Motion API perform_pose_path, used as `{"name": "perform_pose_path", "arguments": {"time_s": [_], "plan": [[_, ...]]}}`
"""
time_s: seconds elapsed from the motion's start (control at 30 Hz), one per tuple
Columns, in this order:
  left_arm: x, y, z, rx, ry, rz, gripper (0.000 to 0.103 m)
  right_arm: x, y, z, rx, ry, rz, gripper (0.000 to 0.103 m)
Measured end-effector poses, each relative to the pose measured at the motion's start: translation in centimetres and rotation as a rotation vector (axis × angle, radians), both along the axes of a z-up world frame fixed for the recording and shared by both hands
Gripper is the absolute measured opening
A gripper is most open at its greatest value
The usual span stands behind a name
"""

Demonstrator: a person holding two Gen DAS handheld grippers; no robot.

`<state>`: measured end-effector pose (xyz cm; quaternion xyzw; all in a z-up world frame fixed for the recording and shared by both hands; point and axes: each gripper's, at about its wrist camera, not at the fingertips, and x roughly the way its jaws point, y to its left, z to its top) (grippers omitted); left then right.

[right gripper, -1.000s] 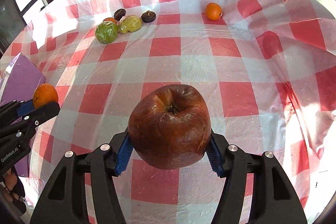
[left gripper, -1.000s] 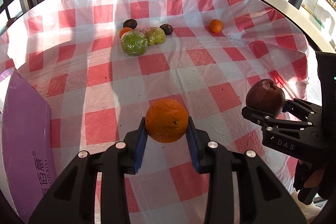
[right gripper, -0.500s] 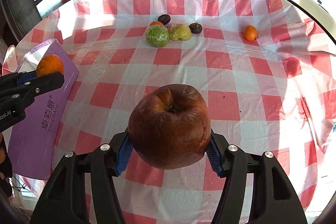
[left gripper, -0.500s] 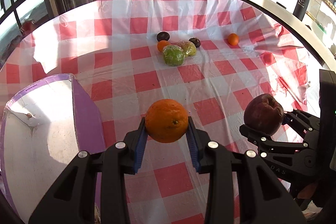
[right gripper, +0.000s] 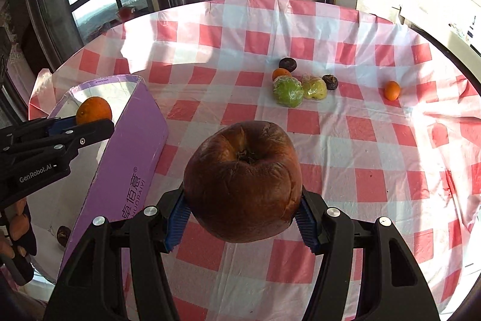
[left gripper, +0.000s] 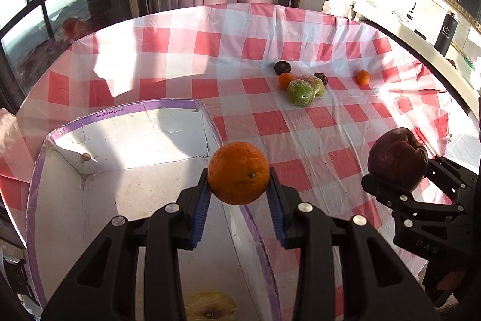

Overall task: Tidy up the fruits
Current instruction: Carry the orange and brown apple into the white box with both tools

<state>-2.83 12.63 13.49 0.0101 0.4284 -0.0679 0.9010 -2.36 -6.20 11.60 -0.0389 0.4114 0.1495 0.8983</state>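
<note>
Fruits are split between the two grippers, the purple box and the far side of the checked tablecloth (left gripper: 270,122). Clenched in the left gripper (left gripper: 239,194) is an orange (left gripper: 239,172), held above the purple box (left gripper: 120,164) at its right wall. Low in that box lies a yellowish fruit (left gripper: 210,306), partly hidden by the gripper; in the right wrist view a small dark fruit (right gripper: 63,235) also sits on the box floor. The right gripper (right gripper: 242,212) grips a wrinkled brown apple (right gripper: 242,179) just right of the box, over the cloth, with the box's purple side wall standing between it and the white interior. Well beyond the box, a cluster rests on the cloth: a wrapped green fruit (right gripper: 287,92) touching a wrapped yellow-green one (right gripper: 314,88), a small orange (right gripper: 281,73) behind them, and two dark fruits (right gripper: 287,63) (right gripper: 330,81) at the cluster's edges. A lone orange fruit (right gripper: 392,90) sits apart, further right. A black bottle (left gripper: 446,33) stands on a counter past the table.
</note>
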Motion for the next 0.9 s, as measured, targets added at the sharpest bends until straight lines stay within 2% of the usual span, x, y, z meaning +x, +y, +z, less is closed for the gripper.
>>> {"name": "perform_pose_path", "arguments": {"time_s": [0.27,0.53,0.7,0.9], "plan": [[-1.2,7.9,-1.4,0.005,0.056,0.137,0.036,-0.8,6.4,1.2,0.023,-0.032,0.108,0.06],[-2.0,13.9,-3.6,0.027,0.157,0.263,0.036,-1.4,13.1,2.4,0.006,-0.062,0.285,0.06],[-1.7,15.4,-5.3,0.057,0.245,0.302,0.036,-1.2,17.5,0.9,-0.095,0.006,0.416,0.06],[-1.6,16.1,-7.5,0.07,0.349,0.318,0.037,-2.0,22.1,-2.9,-0.322,0.097,0.563,0.06]]}}
